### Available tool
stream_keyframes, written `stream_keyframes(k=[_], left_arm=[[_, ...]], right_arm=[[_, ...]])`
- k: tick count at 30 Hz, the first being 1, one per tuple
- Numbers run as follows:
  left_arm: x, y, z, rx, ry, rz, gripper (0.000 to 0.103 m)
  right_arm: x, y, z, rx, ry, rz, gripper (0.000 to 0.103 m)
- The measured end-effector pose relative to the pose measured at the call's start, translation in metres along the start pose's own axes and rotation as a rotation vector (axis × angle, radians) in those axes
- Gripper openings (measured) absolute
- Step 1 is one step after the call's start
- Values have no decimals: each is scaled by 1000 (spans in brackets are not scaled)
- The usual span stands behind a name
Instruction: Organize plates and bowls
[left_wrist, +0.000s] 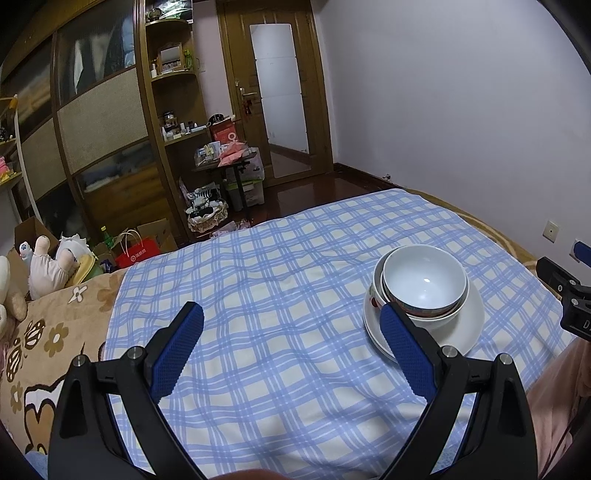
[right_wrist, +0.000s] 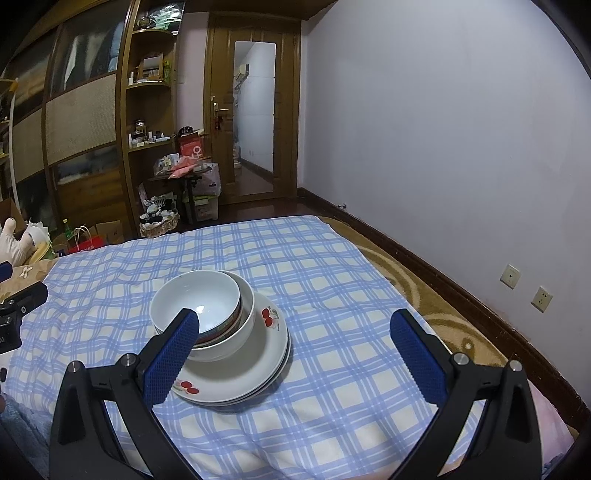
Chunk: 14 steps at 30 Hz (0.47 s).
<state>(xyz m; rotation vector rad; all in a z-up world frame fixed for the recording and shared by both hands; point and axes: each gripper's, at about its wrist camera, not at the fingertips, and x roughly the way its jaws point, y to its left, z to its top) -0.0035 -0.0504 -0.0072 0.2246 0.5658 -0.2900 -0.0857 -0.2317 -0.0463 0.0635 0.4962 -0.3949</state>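
A stack of white plates (right_wrist: 255, 373) with cherry prints lies on the blue checked cloth (right_wrist: 332, 280). Two nested white bowls sit on the plates, the top bowl (right_wrist: 195, 299) tilted in the lower bowl (right_wrist: 243, 325). The stack also shows in the left wrist view: plates (left_wrist: 465, 328) and top bowl (left_wrist: 424, 277). My left gripper (left_wrist: 291, 317) is open and empty above the cloth, left of the stack. My right gripper (right_wrist: 295, 328) is open and empty, its left finger in front of the bowls, not touching them.
The cloth covers a bed with a brown flowered blanket (left_wrist: 48, 343). Stuffed toys (left_wrist: 44, 266) sit at the bed's left edge. A wardrobe (left_wrist: 92, 122), cluttered shelves and a small table (left_wrist: 225, 158) stand beyond. The wall (right_wrist: 443, 129) runs along the right.
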Motion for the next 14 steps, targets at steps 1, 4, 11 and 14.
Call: stream_keyframes(k=[1, 4, 11, 14], left_arm=[[0, 0, 0, 1, -1, 1, 95], [0, 0, 0, 1, -1, -1, 95], [-1, -1, 0, 1, -2, 1, 95], [-1, -1, 0, -2, 0, 0, 95]], right_arm=[[0, 0, 0, 1, -1, -2, 103], [0, 0, 0, 2, -1, -2, 103], [0, 0, 0, 2, -1, -2, 103], [0, 0, 0, 2, 0, -1, 103]])
